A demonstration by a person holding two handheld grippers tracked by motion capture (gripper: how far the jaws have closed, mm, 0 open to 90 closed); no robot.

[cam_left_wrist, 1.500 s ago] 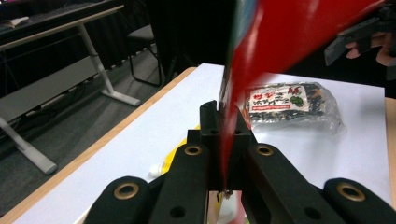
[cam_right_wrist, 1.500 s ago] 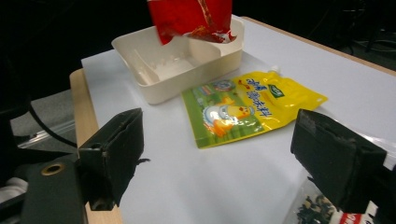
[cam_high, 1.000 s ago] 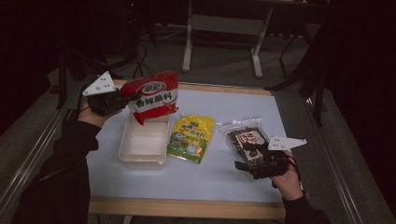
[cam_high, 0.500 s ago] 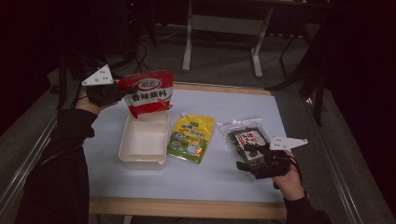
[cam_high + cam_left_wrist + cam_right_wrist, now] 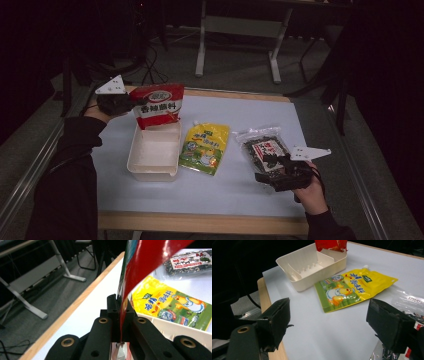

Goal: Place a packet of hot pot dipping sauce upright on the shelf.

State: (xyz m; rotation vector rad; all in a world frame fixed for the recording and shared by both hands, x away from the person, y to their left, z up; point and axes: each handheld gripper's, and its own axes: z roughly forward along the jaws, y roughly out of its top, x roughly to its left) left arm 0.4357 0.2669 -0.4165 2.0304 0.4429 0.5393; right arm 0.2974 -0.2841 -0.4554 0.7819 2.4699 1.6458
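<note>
The red pouch (image 5: pixel 157 103) is a flat, glossy packet with a white band of dark printed characters across its front and a paler strip near its lower edge. It hangs upright in the air, its bottom edge just above the far end of the cream tray (image 5: pixel 150 172), which sits on the pale blue surface (image 5: pixel 215 192). The left gripper (image 5: pixel 131 101) holds the pouch by its left edge, so the packet extends to the right of the gripper; in the left gripper view the black jaws are pinched together on the thin red film (image 5: pixel 140 270), which rises from between them. Just beside the tray lies a yellow-green pouch (image 5: pixel 205 148) with a spout, flat on the surface. The right gripper (image 5: pixel 274 172) rests well apart from the red pouch, jaws spread wide, apparently over the near edge of a clear bag of dark contents (image 5: pixel 262 147), though contact is hard to judge.
</note>
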